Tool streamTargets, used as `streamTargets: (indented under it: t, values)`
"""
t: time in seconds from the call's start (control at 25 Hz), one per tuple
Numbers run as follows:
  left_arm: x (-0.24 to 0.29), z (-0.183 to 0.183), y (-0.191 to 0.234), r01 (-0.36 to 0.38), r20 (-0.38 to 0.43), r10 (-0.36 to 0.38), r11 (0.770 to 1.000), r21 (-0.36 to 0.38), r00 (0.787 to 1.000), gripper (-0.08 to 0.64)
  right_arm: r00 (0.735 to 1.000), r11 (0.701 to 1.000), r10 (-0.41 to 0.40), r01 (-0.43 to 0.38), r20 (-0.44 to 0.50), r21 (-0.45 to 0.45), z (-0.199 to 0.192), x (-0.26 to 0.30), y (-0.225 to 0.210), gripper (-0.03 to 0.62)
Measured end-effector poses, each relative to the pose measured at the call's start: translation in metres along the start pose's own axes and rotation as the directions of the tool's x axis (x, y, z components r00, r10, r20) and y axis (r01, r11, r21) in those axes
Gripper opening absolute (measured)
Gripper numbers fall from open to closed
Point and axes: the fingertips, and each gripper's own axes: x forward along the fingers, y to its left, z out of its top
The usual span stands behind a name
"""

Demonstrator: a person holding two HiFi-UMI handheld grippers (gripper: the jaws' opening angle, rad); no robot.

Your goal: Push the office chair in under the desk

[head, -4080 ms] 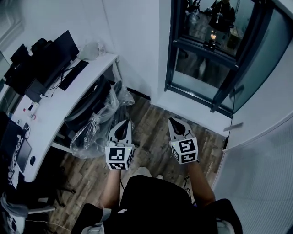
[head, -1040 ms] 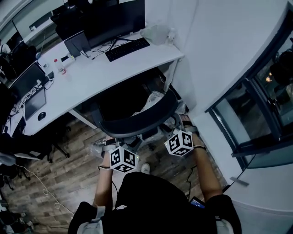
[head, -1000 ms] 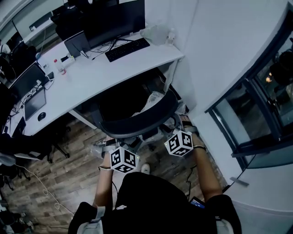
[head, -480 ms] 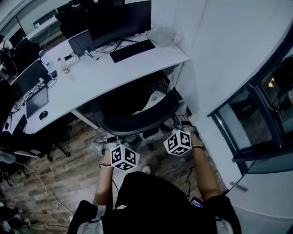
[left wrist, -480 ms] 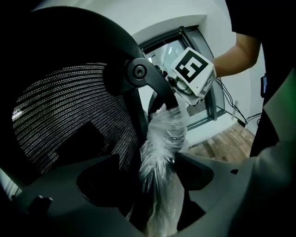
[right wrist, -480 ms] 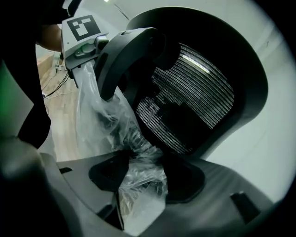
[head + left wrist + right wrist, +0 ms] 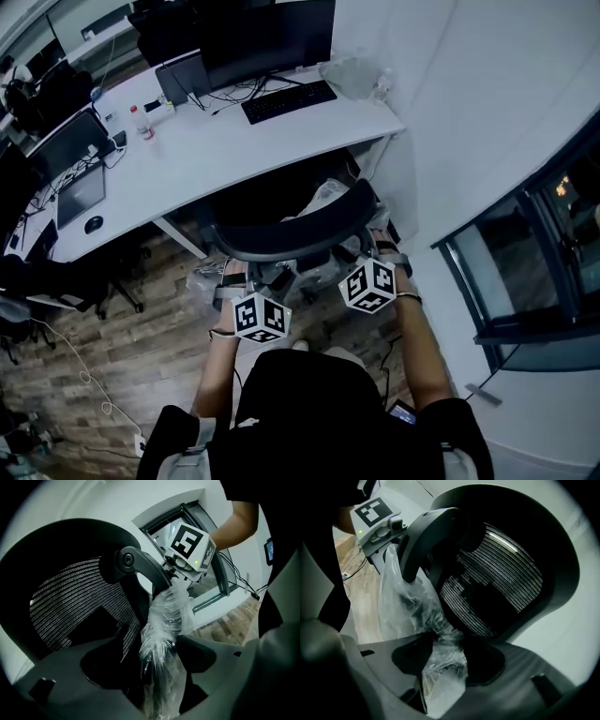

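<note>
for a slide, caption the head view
Person behind an office chair at a desk, left gripper and right gripper at its plastic-wrapped back; the right jaws have just been closing on the plastic.

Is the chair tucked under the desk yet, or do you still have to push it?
Nearly. Done: the office chair faces the desk, seat seemingly partly under it. In hand: the left tool and right tool each clamp its plastic-wrapped frame from behind; the right tool's jaws have just been closing on it. Left: its back sticks out past the desk edge, so a bit more pushing.
</note>
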Motion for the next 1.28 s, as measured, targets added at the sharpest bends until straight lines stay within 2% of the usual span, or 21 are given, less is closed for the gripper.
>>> streamTargets:
  t: [0.24,0.52,0.88,1.28]
  values:
    - [0.008,-0.012,0.015,-0.007,-0.034,0.007,1.000,0.001,0.999,0.372,1.000,1.000,0.006,-0.006,0.013,0.003,0.009,0.018,-0.006,0.219]
    - [0.022,-0.021,0.028,-0.009,-0.079,0.010,1.000,0.014,0.997,0.333,0.999,1.000,0.016,-0.016,0.039,0.000,0.015,0.038,-0.018,0.218]
    - [0.047,-0.035,0.054,-0.023,-0.134,0.020,1.000,-0.021,0.991,0.334,0.996,0.999,0.051,-0.050,0.080,-0.007,0.022,0.071,-0.037,0.212]
    - [0.075,-0.053,0.090,-0.085,-0.199,0.072,0.995,-0.059,0.977,0.336,0.986,0.995,0.104,-0.102,0.130,-0.024,0.035,0.110,-0.062,0.195]
